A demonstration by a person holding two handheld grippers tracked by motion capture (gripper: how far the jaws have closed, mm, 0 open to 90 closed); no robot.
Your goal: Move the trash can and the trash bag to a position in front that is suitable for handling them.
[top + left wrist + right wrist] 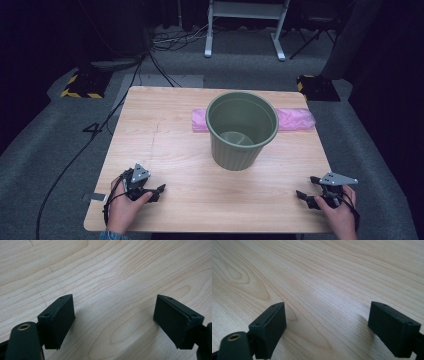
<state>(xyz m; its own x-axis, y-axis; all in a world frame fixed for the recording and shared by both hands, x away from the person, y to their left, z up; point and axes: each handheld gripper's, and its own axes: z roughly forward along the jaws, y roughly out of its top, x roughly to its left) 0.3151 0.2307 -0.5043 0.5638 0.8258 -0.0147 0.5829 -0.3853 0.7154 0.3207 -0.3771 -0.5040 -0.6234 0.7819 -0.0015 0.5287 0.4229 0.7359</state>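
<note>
Plainly both grippers, left gripper [156, 192] and right gripper [306, 196], gape empty, while the green bin [242, 131] hides the pink bag's [296, 119] middle

Light wooden table [175, 150], square with rounded corners, standing on grey carpet. Resting on it: a green ribbed bin [242, 130], upright and open, ahead of and between the left gripper [156, 192] and right gripper [306, 196]; a folded pink plastic bag [296, 119] lying flat just behind the bin. Both grippers sit at the table's near edge, jaws spread over bare wood.
</note>
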